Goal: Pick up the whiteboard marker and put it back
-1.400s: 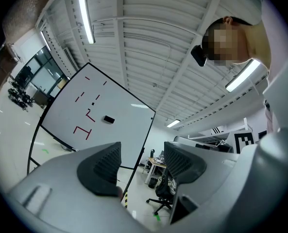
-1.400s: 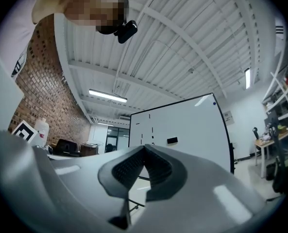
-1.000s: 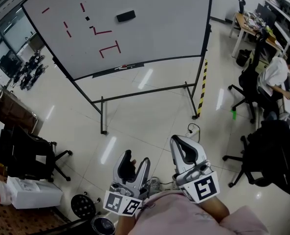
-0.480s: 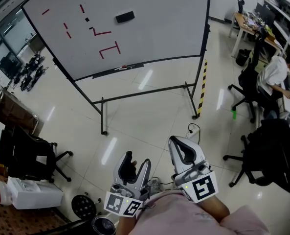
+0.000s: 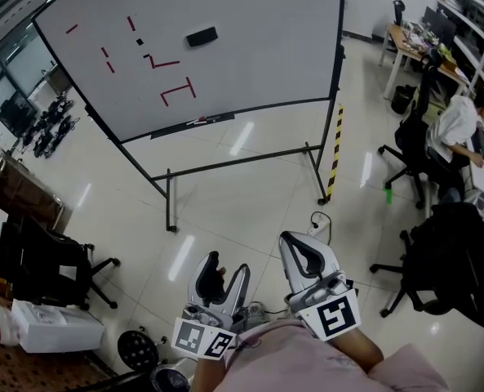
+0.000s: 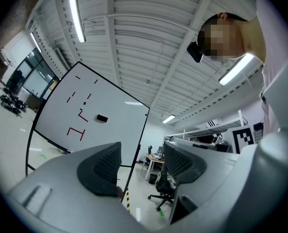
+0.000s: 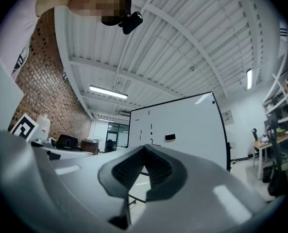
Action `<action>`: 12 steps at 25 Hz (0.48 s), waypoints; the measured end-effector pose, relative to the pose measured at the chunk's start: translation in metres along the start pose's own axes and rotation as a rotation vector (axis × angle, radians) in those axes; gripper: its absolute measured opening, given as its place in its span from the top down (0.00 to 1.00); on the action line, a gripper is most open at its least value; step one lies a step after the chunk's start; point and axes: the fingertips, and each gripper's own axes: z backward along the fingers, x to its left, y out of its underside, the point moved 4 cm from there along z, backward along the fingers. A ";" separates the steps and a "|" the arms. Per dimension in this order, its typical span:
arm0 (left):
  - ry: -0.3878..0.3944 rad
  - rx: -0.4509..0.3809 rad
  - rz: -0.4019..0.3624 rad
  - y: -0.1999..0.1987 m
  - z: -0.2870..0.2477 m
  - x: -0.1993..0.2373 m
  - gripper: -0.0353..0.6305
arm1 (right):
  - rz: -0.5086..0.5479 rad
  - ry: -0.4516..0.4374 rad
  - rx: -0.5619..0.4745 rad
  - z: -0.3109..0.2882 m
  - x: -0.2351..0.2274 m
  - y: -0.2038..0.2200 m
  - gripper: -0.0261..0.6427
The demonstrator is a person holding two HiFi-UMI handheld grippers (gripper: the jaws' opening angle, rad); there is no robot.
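Two grippers were recorded low in the head view, close to the person's body: left gripper and right gripper.

Only the head view took in the floor, the whiteboard down to its stand, and the tray along its lower edge. The marker was made out there as a small reddish piece lying on the tray, well apart from both grippers. An eraser was noted on the board, beside red strokes.

Neither gripper view showed the marker. The ceiling was caught in both; a brick wall was seen in the right gripper view alone.

Left gripper: jaws were held apart, with nothing between them, only the distant room showing through the gap. Right gripper: jaws were brought together at the tips, nothing clamped, nothing touched.
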 end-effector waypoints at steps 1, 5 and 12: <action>-0.008 0.011 -0.018 0.002 -0.006 0.001 0.54 | 0.002 -0.001 -0.001 0.002 -0.005 -0.001 0.96; -0.046 0.014 -0.142 -0.001 -0.041 0.016 0.54 | 0.002 -0.008 -0.019 0.013 -0.032 0.002 0.96; -0.170 -0.016 -0.315 -0.032 -0.150 0.119 0.59 | -0.005 -0.001 0.009 -0.035 -0.075 0.023 0.96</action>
